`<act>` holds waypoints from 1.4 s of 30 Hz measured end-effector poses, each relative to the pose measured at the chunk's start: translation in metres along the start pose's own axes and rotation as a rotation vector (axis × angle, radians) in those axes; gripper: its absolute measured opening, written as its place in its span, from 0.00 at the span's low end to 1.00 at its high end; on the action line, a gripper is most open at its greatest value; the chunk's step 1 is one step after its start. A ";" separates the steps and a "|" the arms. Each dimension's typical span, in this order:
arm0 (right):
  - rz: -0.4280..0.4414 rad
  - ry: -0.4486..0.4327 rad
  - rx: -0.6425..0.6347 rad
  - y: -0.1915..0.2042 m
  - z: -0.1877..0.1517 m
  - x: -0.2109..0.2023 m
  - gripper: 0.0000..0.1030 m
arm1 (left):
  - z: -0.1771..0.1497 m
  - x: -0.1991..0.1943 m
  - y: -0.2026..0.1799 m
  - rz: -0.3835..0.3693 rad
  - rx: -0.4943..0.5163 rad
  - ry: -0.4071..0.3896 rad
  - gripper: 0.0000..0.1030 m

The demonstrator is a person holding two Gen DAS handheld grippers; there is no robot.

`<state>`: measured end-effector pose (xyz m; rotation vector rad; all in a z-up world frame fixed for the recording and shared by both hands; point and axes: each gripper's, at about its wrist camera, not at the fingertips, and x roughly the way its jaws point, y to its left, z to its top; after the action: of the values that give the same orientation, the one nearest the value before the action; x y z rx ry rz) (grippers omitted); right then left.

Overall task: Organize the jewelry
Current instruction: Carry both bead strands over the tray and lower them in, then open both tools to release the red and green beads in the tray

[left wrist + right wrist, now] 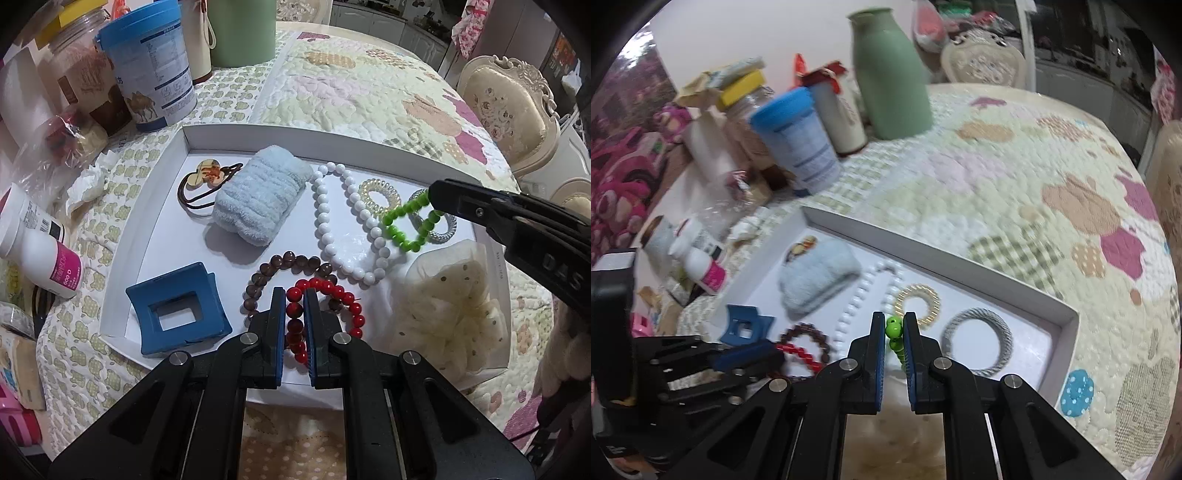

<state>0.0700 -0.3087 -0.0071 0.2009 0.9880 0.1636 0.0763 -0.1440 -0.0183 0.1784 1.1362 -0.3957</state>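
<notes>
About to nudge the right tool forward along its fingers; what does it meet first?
Probably the gold spiral hair tie, just beyond the green bead bracelet clamped in the right tool; depth is unclear.

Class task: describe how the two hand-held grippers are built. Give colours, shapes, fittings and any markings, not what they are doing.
Both the left gripper and the right gripper are matte black, with angular linkage arms joined by round silver pins. Their jaws are flat, narrow plates lined with blue pads. Seen from the left wrist camera, the right gripper's body carries raised lettering reading "DAS". No cables or sleeves are clearly visible.
</notes>
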 end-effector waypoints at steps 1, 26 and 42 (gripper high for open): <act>-0.009 0.006 0.010 -0.005 -0.001 0.003 0.09 | 0.000 0.001 0.000 0.002 0.000 0.002 0.08; -0.097 0.045 0.119 -0.042 -0.038 0.015 0.11 | 0.004 0.017 -0.019 0.069 0.053 -0.004 0.13; -0.161 -0.095 0.192 -0.026 -0.052 -0.048 0.26 | -0.002 -0.012 -0.012 0.082 -0.014 -0.069 0.48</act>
<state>0.0012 -0.3402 -0.0022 0.3002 0.9203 -0.0881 0.0655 -0.1514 -0.0074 0.1969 1.0595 -0.3191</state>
